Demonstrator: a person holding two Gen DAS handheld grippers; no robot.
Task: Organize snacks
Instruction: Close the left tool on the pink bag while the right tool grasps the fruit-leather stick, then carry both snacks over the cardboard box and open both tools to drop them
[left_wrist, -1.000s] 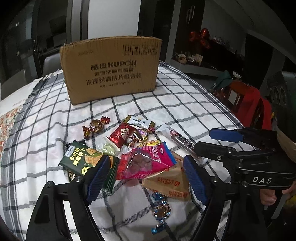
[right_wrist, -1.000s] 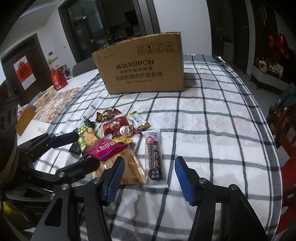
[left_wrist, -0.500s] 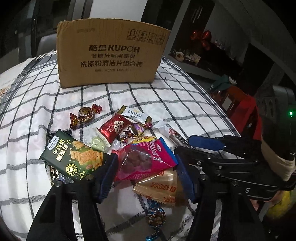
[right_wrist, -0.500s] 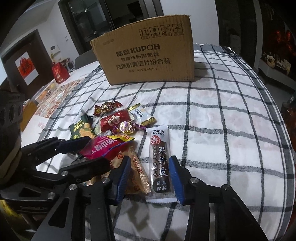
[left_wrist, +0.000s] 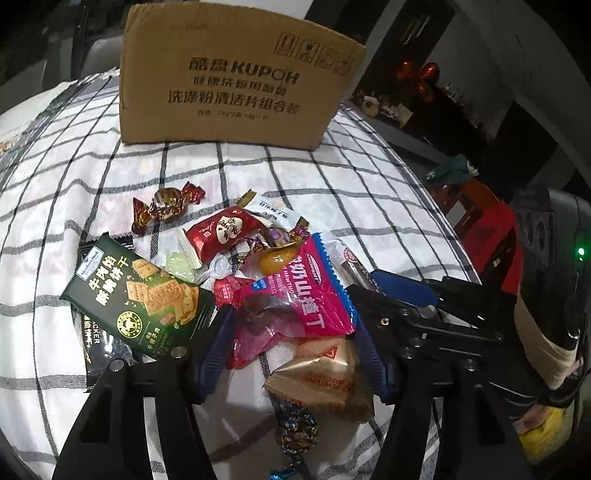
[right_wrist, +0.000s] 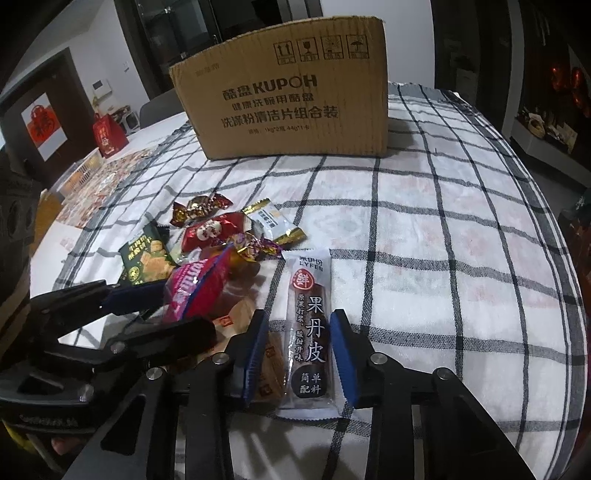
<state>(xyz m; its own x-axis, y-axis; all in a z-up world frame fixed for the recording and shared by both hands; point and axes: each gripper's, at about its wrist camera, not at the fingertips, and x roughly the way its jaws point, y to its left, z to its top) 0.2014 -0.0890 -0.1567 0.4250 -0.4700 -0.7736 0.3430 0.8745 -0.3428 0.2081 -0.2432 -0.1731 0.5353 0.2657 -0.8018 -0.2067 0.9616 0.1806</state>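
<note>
A pile of snacks lies on the checked cloth. My left gripper (left_wrist: 291, 332) straddles the pink hawthorn packet (left_wrist: 295, 299), its jaws close to both edges, and contact is unclear. A tan biscuit packet (left_wrist: 325, 376) lies under it. My right gripper (right_wrist: 300, 343) straddles the brown-and-white fruit leather bar (right_wrist: 309, 328), jaws narrowly apart around it. A green cracker pack (left_wrist: 140, 295), a red candy packet (left_wrist: 221, 232) and wrapped candies (left_wrist: 166, 206) lie nearby. A cardboard box (right_wrist: 291, 110) stands behind.
A blue foil candy (left_wrist: 295, 435) lies near the front edge. The cloth's right half (right_wrist: 461, 240) holds no snacks. A red gift bag (right_wrist: 107, 134) and trays sit far left. Dark furniture lies beyond the table's right edge.
Both grippers have moved forward and down onto the pile. The left jaws have narrowed around the pink packet; the right jaws have narrowed around the fruit leather bar.
</note>
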